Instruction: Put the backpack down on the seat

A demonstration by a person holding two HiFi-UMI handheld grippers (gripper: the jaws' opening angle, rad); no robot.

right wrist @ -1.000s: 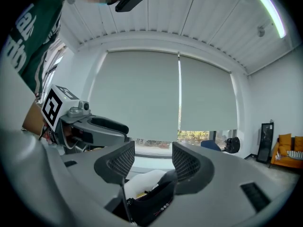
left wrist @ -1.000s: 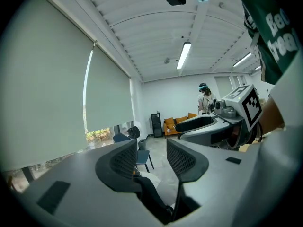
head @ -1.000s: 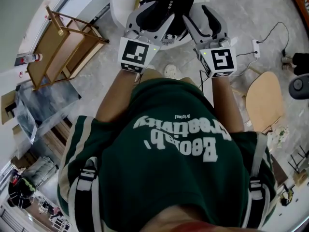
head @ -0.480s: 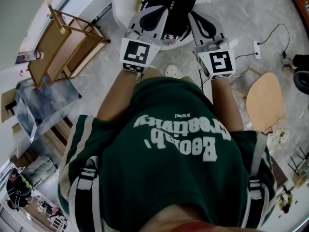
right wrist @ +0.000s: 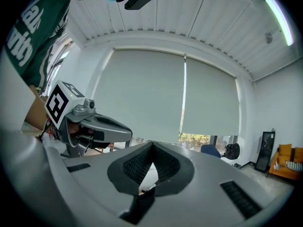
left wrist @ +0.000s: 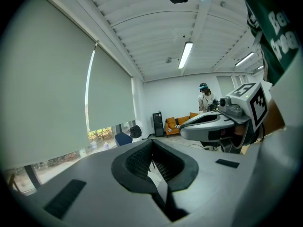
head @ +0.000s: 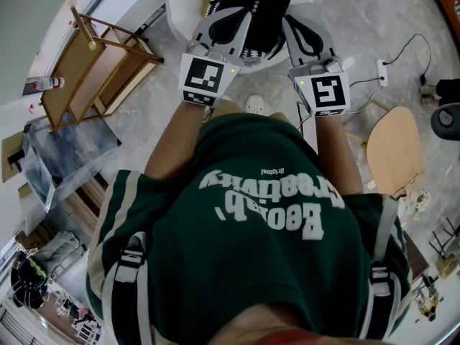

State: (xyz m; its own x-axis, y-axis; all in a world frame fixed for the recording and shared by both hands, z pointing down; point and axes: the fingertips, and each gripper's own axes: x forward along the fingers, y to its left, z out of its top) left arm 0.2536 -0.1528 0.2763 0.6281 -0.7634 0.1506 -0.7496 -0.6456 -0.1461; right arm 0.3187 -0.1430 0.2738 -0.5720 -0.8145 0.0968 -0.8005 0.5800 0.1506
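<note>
Grey stone floor lies open at upper right; a wooden rack crowds the upper left. At top centre the black backpack sits on the white seat, flanked by the left gripper and right gripper, both pinched together, empty.

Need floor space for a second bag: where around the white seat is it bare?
Bare grey floor lies between the white round seat and the white power strip, and between seat and wooden rack. The seat is crowded by the black backpack.
</note>
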